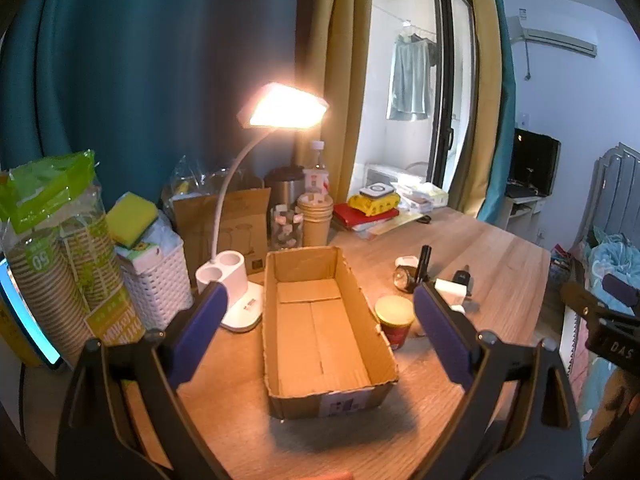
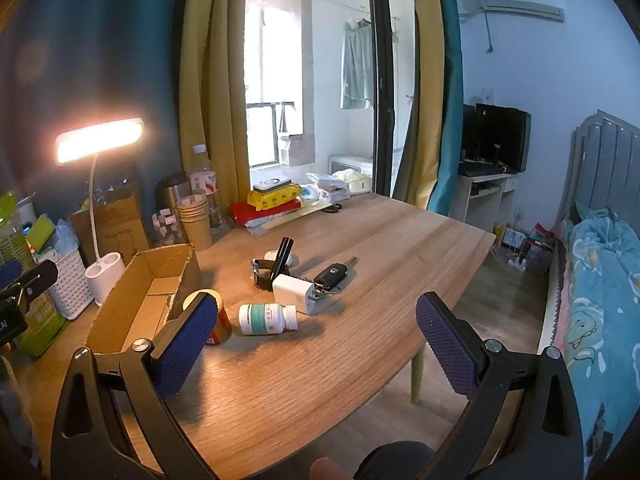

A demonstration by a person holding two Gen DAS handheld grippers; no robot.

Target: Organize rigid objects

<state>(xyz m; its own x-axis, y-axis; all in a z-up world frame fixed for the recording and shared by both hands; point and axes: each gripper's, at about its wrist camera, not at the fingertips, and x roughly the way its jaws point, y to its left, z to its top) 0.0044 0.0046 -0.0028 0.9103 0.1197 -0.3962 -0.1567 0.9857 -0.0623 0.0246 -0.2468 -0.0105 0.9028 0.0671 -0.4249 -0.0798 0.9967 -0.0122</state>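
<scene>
Right gripper (image 2: 316, 336) and left gripper (image 1: 316, 320), both spread wide and empty, hover above the wooden table (image 2: 400, 240). The open brown cardboard box (image 1: 320, 320) lies bare. Opening step: nothing sorted yet. The white green-labelled pill bottle (image 2: 268, 319), lying nearest, likely invites a crosswise pinch.
</scene>
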